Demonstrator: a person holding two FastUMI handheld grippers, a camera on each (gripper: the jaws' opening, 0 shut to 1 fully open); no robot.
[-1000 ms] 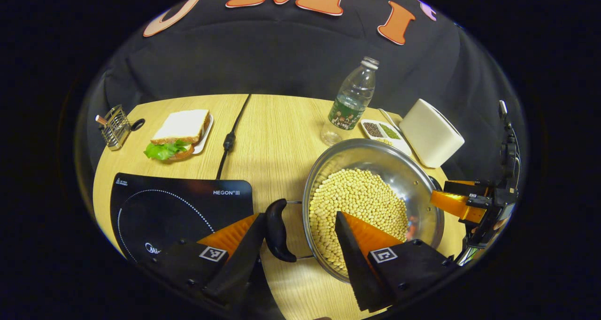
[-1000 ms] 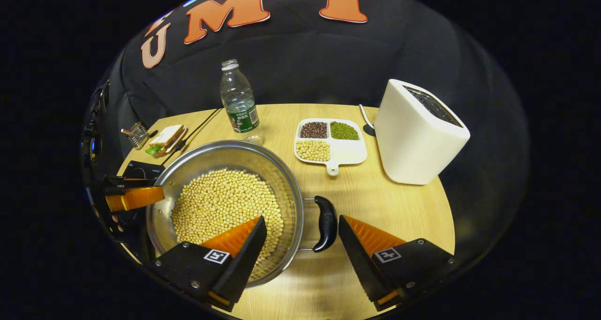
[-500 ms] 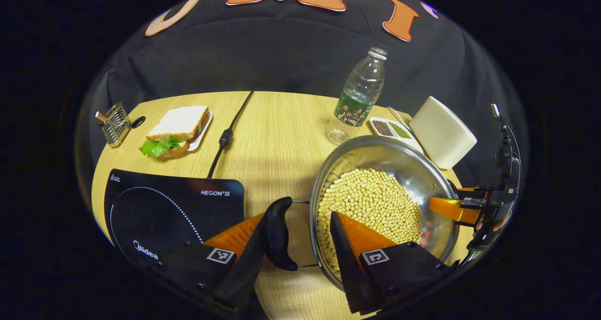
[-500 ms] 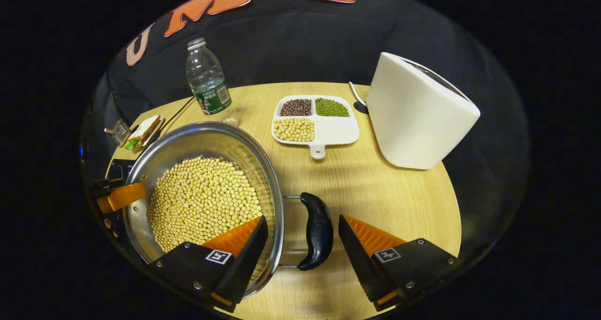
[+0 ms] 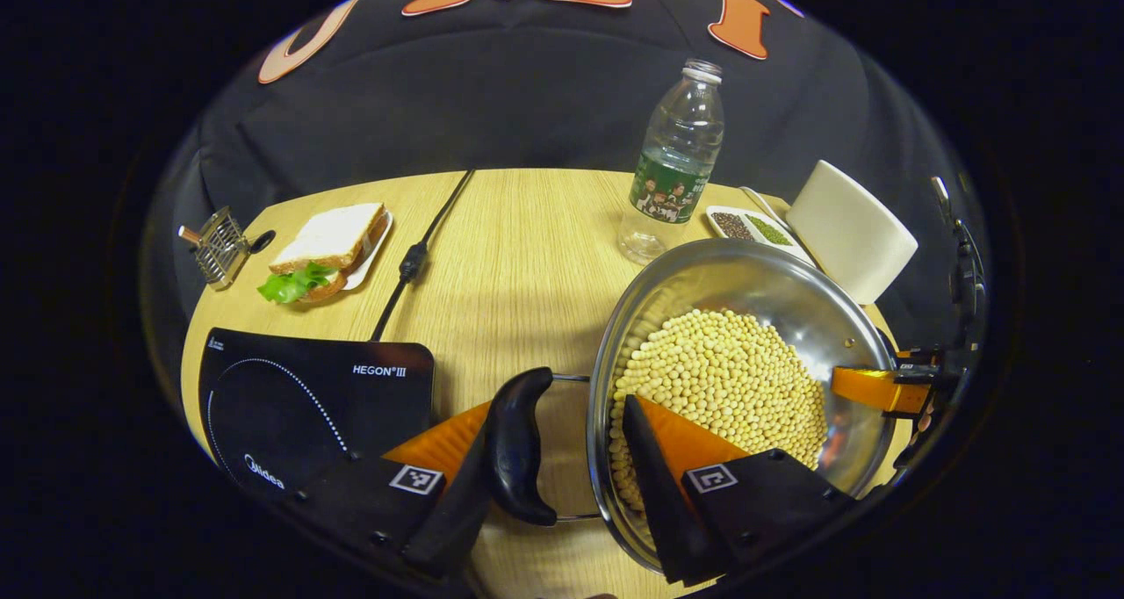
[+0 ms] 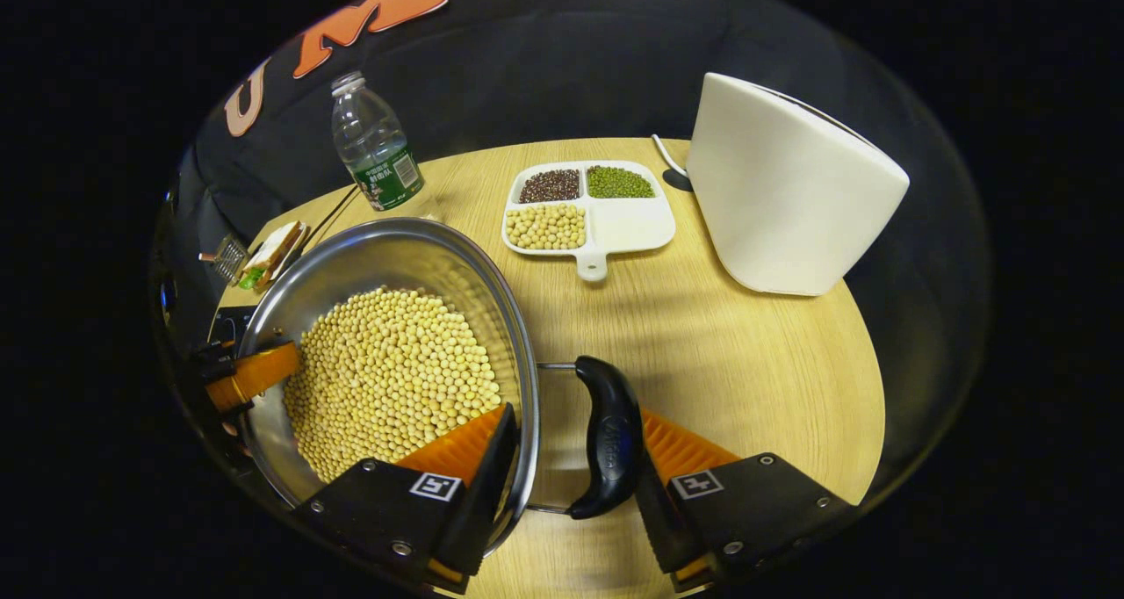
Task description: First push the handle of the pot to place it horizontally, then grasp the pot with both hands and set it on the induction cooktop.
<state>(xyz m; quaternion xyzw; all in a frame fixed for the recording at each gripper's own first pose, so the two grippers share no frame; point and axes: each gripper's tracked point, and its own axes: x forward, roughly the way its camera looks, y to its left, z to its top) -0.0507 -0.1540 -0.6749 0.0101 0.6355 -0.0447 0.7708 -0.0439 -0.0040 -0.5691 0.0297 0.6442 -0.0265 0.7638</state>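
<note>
You've got a light wood table (image 5: 518,256) with a rounded edge. On its left side sits the black induction cooktop (image 5: 307,406), and a black cable (image 5: 413,261) runs across the wood from behind it toward the back wall. Further back on the left there's a sandwich on a small plate (image 5: 329,248), plus a little wire rack (image 5: 215,246) near the edge. A clear water bottle (image 6: 373,155) stands at the back. To the right of it lie a white divided dish of beans (image 6: 587,208) and a white toaster (image 6: 790,191). The steel pot of soybeans (image 6: 391,362) may be lifted off the wood, hard to tell.
</note>
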